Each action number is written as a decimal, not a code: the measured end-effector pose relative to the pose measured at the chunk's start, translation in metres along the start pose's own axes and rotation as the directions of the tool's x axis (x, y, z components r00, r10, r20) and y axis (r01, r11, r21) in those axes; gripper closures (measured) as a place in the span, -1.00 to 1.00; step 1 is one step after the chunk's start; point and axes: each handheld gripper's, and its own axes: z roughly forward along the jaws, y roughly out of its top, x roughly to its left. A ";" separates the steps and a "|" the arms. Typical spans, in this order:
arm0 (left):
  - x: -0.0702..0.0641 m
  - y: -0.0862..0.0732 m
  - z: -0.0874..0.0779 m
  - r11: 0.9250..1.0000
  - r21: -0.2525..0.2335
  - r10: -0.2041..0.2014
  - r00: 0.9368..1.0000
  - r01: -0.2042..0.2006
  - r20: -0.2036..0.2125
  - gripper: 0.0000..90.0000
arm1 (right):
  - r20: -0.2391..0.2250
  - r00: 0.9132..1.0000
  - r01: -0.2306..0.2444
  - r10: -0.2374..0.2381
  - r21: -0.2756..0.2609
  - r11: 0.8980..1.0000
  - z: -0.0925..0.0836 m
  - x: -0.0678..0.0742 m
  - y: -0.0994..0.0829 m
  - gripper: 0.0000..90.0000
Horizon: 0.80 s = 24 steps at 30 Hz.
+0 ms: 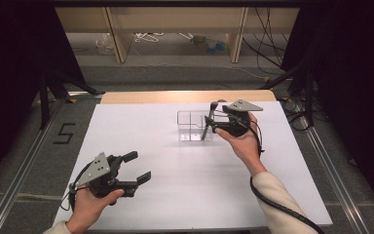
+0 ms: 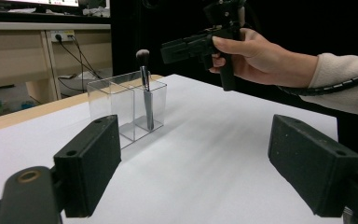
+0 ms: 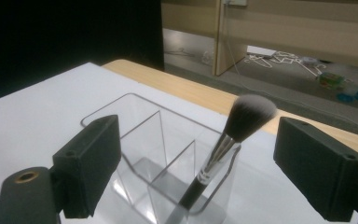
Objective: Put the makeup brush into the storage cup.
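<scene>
A makeup brush with a dark handle, silver ferrule and grey-tipped bristle head (image 3: 223,154) stands handle-down in a clear acrylic organiser with several compartments (image 3: 135,154), leaning against the rim of its near right compartment. The organiser sits on the far middle part of the white worktop (image 1: 175,195). The right gripper (image 1: 217,121) hovers just beside the top of the brush; its jaws stand wide apart with the bristle head between them, and the pads do not touch it. The left gripper (image 1: 137,167) is held low at the near left of the worktop, well apart from the organiser, jaws spread wide and holding nothing.
</scene>
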 end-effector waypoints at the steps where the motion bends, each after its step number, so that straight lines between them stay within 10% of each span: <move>1: 0.001 0.000 0.000 1.000 0.000 0.003 1.000 -0.003 0.000 -0.63 | -0.005 1.000 0.007 -0.007 0.002 1.000 -0.002 0.001 0.000 -0.65; 24: 0.003 -0.001 -0.001 1.000 -0.005 -0.004 1.000 0.004 -0.016 -0.63 | -0.087 0.992 0.086 -0.087 -0.006 0.996 -0.051 0.023 -0.011 -0.65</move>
